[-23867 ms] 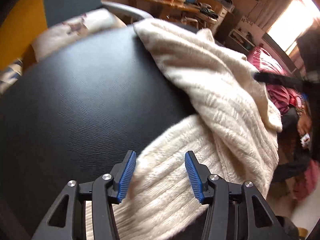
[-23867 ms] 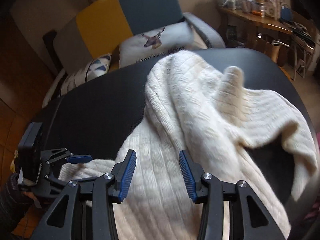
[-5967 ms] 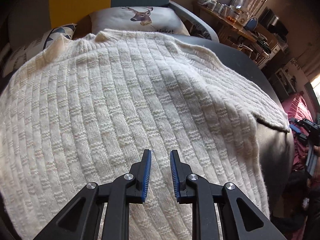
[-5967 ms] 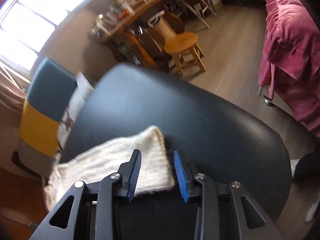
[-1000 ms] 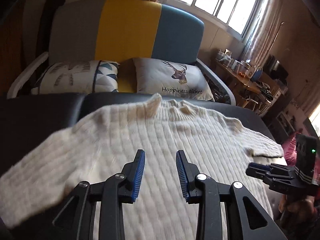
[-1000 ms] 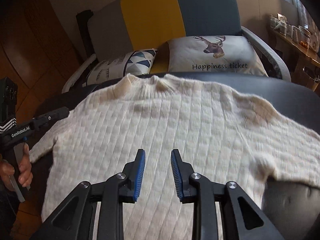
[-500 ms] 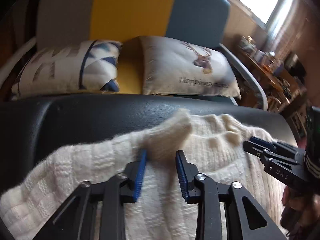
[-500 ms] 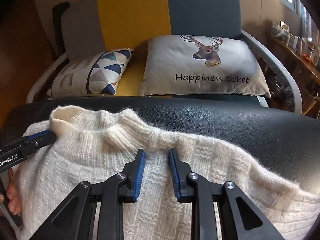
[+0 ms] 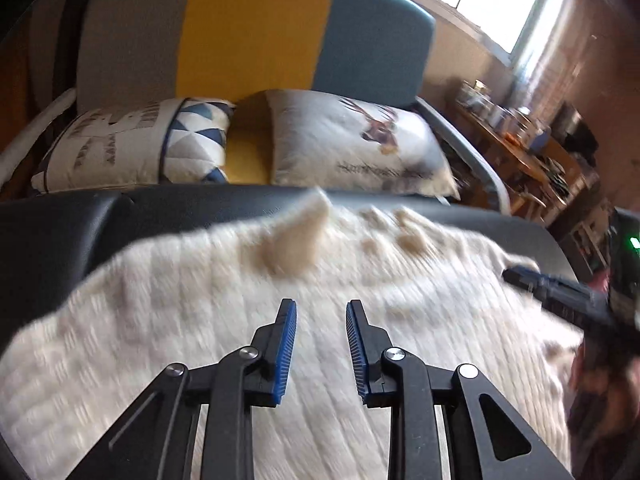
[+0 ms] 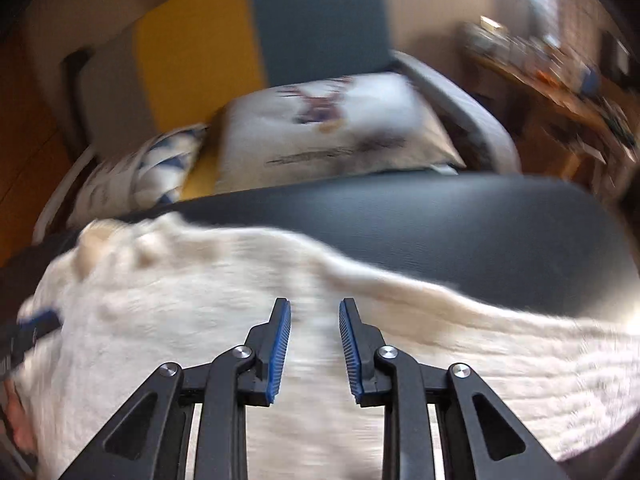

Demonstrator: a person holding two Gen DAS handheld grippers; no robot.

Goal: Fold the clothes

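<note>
- Sweater (image 9: 168, 344) (cream, knitted) lies spread flat on the black table (image 9: 60, 232), with its neck end toward the sofa (image 9: 256, 28).
- Left gripper (image 9: 321, 312) hangs over the middle of the sweater, jaws a little apart, nothing between the blue pads.
- Right gripper (image 10: 315, 312) hangs over the sweater near its top edge, jaws also a little apart and holding nothing.
- One bit of the collar (image 9: 298, 240) sticks up.
- Two pillows sit on the sofa behind the table: a deer pillow (image 9: 360, 144) and a triangle pillow (image 9: 132, 148).
- Both views are blurry, so the knit pattern is hard to see.
</note>
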